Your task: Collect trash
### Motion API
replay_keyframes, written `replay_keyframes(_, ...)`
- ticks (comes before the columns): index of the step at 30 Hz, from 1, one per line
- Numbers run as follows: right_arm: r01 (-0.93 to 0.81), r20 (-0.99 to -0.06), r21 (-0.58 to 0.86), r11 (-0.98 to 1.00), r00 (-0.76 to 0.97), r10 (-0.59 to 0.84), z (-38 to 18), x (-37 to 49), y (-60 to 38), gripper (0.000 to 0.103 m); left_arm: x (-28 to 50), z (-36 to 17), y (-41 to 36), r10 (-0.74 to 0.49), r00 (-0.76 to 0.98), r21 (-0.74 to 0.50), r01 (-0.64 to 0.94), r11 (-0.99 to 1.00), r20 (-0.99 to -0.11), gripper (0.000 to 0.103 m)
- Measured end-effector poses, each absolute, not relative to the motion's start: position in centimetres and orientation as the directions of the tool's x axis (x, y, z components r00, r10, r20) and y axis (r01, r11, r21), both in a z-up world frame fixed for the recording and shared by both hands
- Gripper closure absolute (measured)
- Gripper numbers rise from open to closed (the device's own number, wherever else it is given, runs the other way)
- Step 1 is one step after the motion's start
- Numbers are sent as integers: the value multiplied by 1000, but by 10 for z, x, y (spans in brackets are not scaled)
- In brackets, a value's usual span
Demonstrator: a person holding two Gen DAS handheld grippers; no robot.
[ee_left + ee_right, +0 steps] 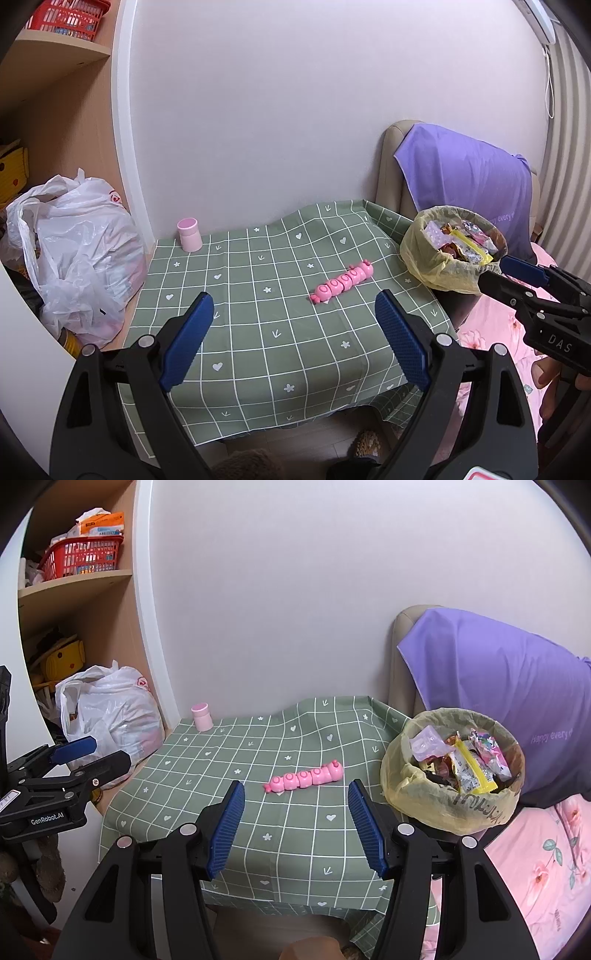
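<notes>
A bin lined with a yellow bag stands at the table's right edge, filled with several snack wrappers. A pink caterpillar-shaped toy lies in the middle of the green checked tablecloth. My left gripper hovers open over the near part of the table, nothing between its blue pads. My right gripper is open too and holds nothing, just short of the toy. In the left wrist view the right gripper shows beside the bin.
A small pink cup stands at the table's far left corner. A full white plastic bag sits left of the table below shelves with a red basket. A purple cloth drapes a chair; pink bedding lies right.
</notes>
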State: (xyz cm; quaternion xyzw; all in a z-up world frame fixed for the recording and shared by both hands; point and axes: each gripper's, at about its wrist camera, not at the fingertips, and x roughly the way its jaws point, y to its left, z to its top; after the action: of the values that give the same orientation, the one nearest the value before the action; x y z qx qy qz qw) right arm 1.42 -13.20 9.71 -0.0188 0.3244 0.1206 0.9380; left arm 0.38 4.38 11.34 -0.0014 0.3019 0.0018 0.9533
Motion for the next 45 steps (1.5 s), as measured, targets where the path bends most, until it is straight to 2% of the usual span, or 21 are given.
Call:
replay_keyframes(34, -289, -637, 42, 956, 730, 248, 82, 22, -124, 48, 5, 110, 54, 40, 821, -12, -57, 998, -569, 18)
replay_keyframes(38, -312, -655, 20, 950, 714, 248, 71, 40, -121, 48, 22, 99, 62, 47, 796, -19, -74, 997, -603, 18)
replay_keyframes(41, -350, -678, 18, 937, 684, 268, 52, 68, -118, 48, 50, 75, 83, 37, 746, -78, -118, 990, -665, 18)
replay_keyframes(45, -455, -740, 68, 888, 574, 351, 8, 128, -109, 48, 108, 15, 129, 31, 639, -140, -216, 966, -769, 18)
